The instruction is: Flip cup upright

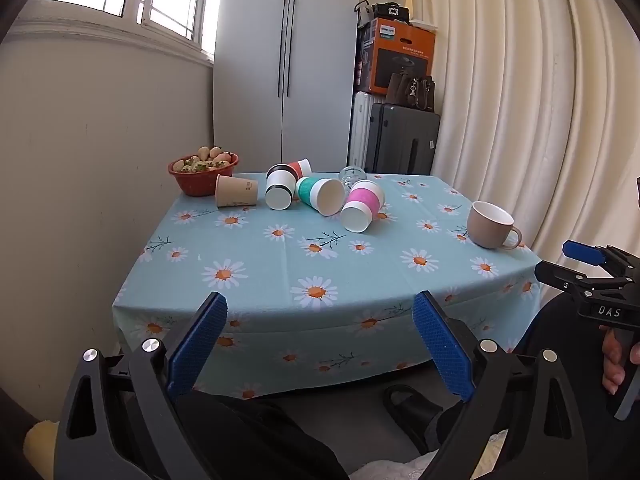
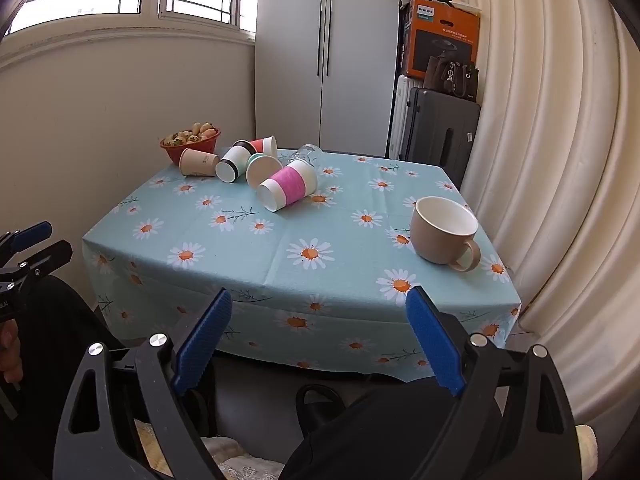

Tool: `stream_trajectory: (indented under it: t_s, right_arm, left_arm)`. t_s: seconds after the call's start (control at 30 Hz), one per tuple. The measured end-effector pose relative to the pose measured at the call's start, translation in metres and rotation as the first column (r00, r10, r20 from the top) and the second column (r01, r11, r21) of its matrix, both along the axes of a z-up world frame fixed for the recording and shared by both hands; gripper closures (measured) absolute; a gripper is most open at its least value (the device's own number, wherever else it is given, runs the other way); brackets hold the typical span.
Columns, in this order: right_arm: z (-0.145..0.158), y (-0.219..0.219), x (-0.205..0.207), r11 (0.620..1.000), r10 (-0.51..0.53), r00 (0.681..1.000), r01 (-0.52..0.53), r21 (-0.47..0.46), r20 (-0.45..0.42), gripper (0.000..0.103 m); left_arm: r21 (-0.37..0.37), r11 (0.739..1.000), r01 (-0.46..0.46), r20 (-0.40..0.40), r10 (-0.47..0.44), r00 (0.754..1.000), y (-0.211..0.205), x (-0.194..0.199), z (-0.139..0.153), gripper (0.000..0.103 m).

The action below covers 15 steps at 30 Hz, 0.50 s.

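Several paper cups lie on their sides at the far left of the table: a pink-sleeved cup (image 1: 362, 207) (image 2: 286, 190), a teal-sleeved cup (image 1: 320, 194) (image 2: 262, 168), a black-banded cup (image 1: 280, 191) (image 2: 232, 166), a plain tan cup (image 1: 236, 196) (image 2: 198, 162) and a red cup (image 1: 300, 168) (image 2: 266, 145). A clear glass (image 1: 350, 176) (image 2: 306, 155) lies behind them. A beige mug (image 1: 490, 224) (image 2: 444, 234) stands upright at the right. My left gripper (image 1: 320, 340) and right gripper (image 2: 318, 336) are open and empty, before the table's near edge.
A red bowl of fruit (image 1: 203, 174) (image 2: 191, 146) sits at the far left corner. The table has a daisy-print cloth (image 1: 280, 264) (image 2: 240, 248). A wall is left, a curtain (image 1: 540, 100) right, suitcases and a cabinet behind. My knees and a slipper are below.
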State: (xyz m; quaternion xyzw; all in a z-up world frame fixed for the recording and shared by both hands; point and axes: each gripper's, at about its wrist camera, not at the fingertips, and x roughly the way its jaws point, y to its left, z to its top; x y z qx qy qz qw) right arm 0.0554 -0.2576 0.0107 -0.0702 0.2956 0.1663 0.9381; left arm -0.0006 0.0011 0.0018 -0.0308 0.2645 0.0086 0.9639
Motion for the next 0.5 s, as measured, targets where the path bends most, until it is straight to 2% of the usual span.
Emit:
stream_trajectory:
  t_s: [0.5]
  right_arm:
    - [-0.0024, 0.0003, -0.0005, 1.000, 0.000, 1.000, 0.000, -0.002, -0.003, 0.015]
  left_arm:
    - [0.001, 1.000, 0.001, 0.000, -0.001, 1.000, -0.0018, 0.0009, -0.0039, 0.011]
